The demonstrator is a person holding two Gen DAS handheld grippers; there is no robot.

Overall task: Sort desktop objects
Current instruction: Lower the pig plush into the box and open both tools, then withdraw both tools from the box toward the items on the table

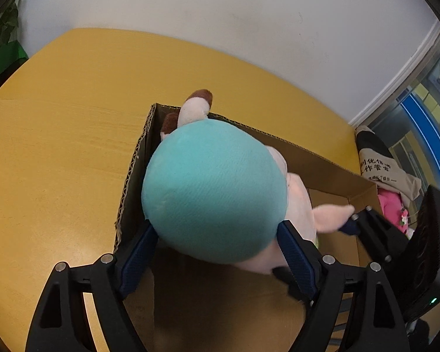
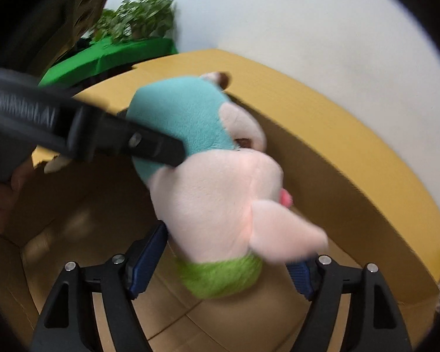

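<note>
Plush toy [image 1: 214,190] hangs over open cardboard box [image 1: 322,161] on yellow table [image 1: 58,161], teal head wedged btwn blue-padded fingers [image 1: 138,258] of left gripper [image 1: 217,252], pink body & green end btwn half-spread fingers [image 2: 146,258] of right gripper [image 2: 224,261], both pairs touching it.

Both grippers are matte black with triangular cut-outs, silver round screws and ribbed navy-blue pads [image 1: 296,258]. The left gripper [image 2: 149,143] carries blurred white lettering, perhaps a brand name.
</note>
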